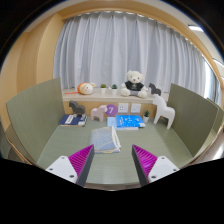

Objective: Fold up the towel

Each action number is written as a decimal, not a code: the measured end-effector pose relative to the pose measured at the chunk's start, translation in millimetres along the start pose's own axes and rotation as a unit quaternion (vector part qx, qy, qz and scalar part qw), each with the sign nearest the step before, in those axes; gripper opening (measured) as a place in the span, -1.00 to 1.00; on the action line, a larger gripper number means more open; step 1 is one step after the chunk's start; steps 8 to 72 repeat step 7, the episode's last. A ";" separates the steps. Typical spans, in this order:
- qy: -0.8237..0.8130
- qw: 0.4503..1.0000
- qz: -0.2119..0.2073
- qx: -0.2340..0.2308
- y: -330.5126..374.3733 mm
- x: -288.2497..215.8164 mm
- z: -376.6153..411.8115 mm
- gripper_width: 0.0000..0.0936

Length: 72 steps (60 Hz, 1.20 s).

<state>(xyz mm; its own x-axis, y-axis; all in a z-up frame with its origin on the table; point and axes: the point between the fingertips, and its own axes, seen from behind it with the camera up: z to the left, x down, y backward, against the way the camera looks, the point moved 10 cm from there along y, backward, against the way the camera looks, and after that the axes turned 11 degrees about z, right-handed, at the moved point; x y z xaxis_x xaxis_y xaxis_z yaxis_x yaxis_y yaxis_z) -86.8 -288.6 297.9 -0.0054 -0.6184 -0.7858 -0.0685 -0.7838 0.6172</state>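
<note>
Between the two fingers of the gripper (112,163), nothing is held. The fingers (72,167) are spread wide apart, and their pink pads (145,158) are turned toward each other, with bare table seen in the gap.

Just ahead of the fingers, nearer the left one, a folded towel (105,139) is laid on the grey-green table (125,172). It looks pale grey and is stacked in flat layers — the left pad's tip seems to be very near its edge, but whether they touch cannot be told.

Beyond the towel, a blue book (128,122) is set flat on the table. Off to the left of it, a darker booklet (72,120) is placed near a tall green panel (36,108). Another green panel (192,115) is stood on the right side of the table.

Near the right panel, a small white toy horse (162,108) is stood upright. Behind the table, a low shelf (108,95) is seen by the window. A white teddy bear (135,82) is sat on it, and a round pink toy (87,88) is put at the left end — small things beside it are too tiny to name. Long grey curtains (110,50) are hung behind everything.
</note>
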 end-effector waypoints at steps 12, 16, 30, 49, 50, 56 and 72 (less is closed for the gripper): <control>0.004 1.000 -0.001 0.000 8.8 6.2 -0.8 0.61; 0.004 1.000 -0.001 0.000 8.8 6.2 -0.8 0.61; 0.004 1.000 -0.001 0.000 8.8 6.2 -0.8 0.61; 0.004 1.000 -0.001 0.000 8.8 6.2 -0.8 0.61; 0.004 1.000 -0.001 0.000 8.8 6.2 -0.8 0.61; 0.004 1.000 -0.001 0.000 8.8 6.2 -0.8 0.61; 0.004 1.000 -0.001 0.000 8.8 6.2 -0.8 0.61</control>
